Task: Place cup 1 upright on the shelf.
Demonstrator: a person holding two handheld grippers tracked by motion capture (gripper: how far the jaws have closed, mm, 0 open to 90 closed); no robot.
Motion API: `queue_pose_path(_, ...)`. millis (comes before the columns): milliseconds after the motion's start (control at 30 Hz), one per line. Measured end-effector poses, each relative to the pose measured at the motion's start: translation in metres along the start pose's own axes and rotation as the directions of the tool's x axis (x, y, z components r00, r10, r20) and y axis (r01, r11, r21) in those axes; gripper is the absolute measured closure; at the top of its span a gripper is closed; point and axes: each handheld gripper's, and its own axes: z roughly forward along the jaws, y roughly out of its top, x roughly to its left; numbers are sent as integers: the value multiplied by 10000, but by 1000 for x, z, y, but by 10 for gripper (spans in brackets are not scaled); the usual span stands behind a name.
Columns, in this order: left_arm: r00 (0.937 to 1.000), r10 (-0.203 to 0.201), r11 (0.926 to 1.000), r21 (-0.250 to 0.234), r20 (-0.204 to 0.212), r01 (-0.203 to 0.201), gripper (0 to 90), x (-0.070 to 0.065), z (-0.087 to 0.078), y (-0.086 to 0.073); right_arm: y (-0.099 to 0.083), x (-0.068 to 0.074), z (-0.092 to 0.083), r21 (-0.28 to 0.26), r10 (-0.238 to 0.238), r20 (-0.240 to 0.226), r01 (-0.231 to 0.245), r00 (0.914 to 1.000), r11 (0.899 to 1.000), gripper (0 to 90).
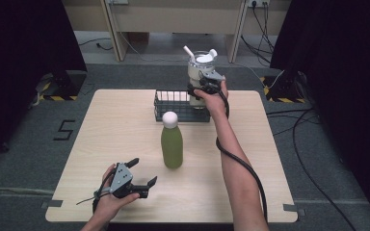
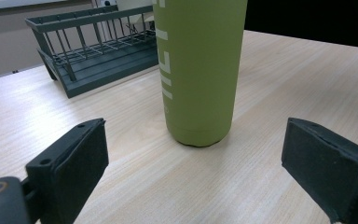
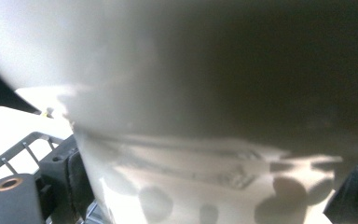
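White cup (image 1: pixel 202 72) with a straw, held in the right gripper (image 1: pixel 205 89) over the far right end of the dark wire rack (image 1: pixel 173 111), should go down slowly and upright so its base lands flat inside the rack's rim; it sits squarely between the jaws, their pads pressed on either side of its lower body. Left gripper (image 1: pixel 142 174) rests near the table's front edge, jaws wide and empty, the green bottle (image 1: pixel 171 140) standing just beyond them

White lidded cup (image 1: pixel 201 72), upright, over rack (image 1: pixel 173 103).
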Motion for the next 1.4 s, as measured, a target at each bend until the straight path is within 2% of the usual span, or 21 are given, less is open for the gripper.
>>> queue_pose_path(767,10000,-7,10000,63,51,7,66,-1,1,-1,-16,3,10,196,-81,47,80,10000,9998,108)
queue_pose_path(1000,9999,30,9999,105,103,-31,68,-2,1,-2,-21,0,7,-111,226,7,-226,9997,9997,104)
queue_pose_path(1133,9999,66,9999,135,115,-67,68,-2,1,-2,-23,0,6,-85,436,-33,-436,9990,9990,88)
queue_pose_path(1400,9999,97,9998,157,102,-99,69,-1,1,-3,-29,7,2,-45,58,-74,-58,10000,10000,42)
